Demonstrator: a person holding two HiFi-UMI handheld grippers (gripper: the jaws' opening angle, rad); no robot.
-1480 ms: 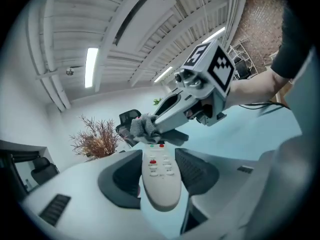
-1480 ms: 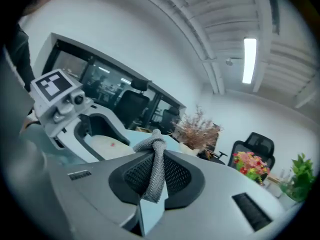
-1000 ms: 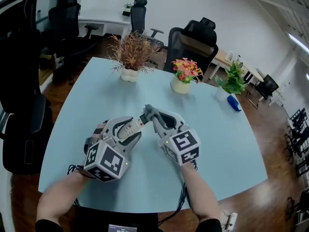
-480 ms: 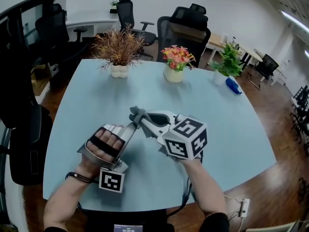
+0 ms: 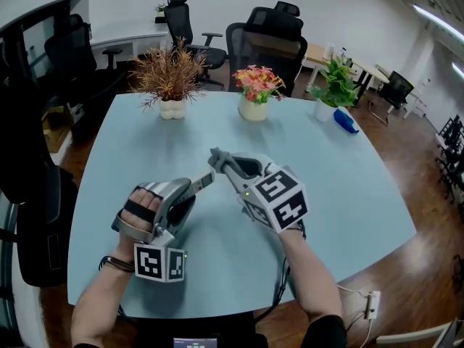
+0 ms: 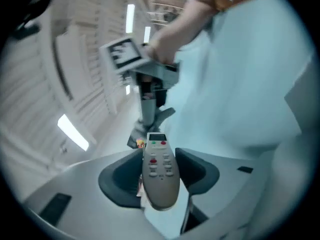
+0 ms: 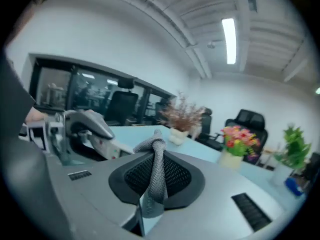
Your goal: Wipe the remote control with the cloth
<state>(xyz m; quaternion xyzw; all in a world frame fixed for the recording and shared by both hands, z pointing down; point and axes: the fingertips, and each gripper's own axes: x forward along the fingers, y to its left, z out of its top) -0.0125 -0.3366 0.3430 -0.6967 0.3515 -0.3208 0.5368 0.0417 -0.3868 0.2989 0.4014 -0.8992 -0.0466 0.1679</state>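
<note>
Pale grey remote control (image 6: 159,174) clamped lengthwise in left gripper (image 5: 188,189) (display end jutting out), grey knitted cloth (image 7: 158,159) pinched tight in right gripper (image 5: 227,164), near remote's tip.

Count as found:

- Two grippers: left gripper (image 5: 191,188) and right gripper (image 5: 223,163).
- One remote control (image 6: 159,176).
- One grey cloth (image 7: 156,174).
- One light-blue table (image 5: 348,187).
- Three potted plants: dried brown plant (image 5: 168,75), pink-and-orange flowers (image 5: 255,85), green plant (image 5: 335,82).
- One blue object (image 5: 345,120), not identifiable.
- Several black office chairs (image 5: 264,38); exact number not determinable.
</note>
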